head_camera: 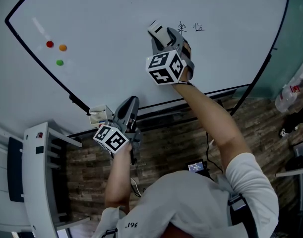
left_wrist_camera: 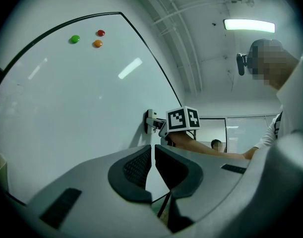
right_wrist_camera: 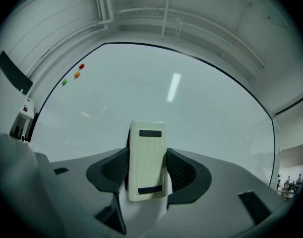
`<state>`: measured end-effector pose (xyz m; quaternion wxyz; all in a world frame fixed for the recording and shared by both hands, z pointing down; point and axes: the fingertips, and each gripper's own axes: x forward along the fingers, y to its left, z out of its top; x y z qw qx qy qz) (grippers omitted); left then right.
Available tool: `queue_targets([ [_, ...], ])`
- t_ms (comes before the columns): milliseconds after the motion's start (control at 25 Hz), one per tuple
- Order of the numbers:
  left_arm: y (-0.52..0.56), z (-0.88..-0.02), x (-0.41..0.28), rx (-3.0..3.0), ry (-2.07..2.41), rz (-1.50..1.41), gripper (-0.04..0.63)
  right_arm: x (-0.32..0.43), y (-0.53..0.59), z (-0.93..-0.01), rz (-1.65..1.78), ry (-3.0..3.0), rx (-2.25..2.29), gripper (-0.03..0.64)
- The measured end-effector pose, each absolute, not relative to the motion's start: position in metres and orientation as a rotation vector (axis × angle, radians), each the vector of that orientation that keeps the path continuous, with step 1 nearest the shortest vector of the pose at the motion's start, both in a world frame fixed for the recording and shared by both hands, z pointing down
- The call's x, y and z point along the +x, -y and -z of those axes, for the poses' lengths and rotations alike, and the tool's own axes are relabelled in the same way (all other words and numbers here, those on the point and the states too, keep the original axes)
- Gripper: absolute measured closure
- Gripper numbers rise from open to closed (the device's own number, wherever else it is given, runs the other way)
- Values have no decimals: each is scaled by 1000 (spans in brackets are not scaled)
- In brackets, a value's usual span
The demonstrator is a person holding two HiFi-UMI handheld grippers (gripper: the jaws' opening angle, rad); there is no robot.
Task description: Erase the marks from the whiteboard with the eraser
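Note:
The whiteboard (head_camera: 116,29) fills the upper part of the head view, with black handwritten marks (head_camera: 192,27) near its upper right. My right gripper (head_camera: 163,33) is shut on the cream eraser (head_camera: 156,29) and holds it on the board just left of the marks. In the right gripper view the eraser (right_wrist_camera: 147,160) stands upright between the pads of the right gripper (right_wrist_camera: 147,168); the marks are not visible there. My left gripper (head_camera: 132,102) hangs low by the board's bottom rail, shut and empty (left_wrist_camera: 152,170). In the left gripper view the eraser (left_wrist_camera: 151,121) touches the board.
Red (head_camera: 50,44), orange (head_camera: 63,47) and green (head_camera: 59,62) magnets sit on the board's left side. A small white box (head_camera: 97,115) rests on the bottom rail beside the left gripper. A white rack (head_camera: 42,177) stands at lower left, a plastic bag (head_camera: 292,86) at right.

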<state>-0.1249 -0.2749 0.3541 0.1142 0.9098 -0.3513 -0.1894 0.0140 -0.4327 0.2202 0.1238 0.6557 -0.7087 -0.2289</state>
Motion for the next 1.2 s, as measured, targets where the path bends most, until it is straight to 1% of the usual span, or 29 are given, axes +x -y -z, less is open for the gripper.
queue_targets([
  [240,279,-354,-104,2672,1000,543,581,43,434,-220,654,2041,1945,365],
  [1040,286,-357,-63,2694,939,511,581,95,432,-220,658,2000,1991,365],
  [1200,290,-357,-38,2699,924,509,581,124,434,-222,649,1987,2006,365],
])
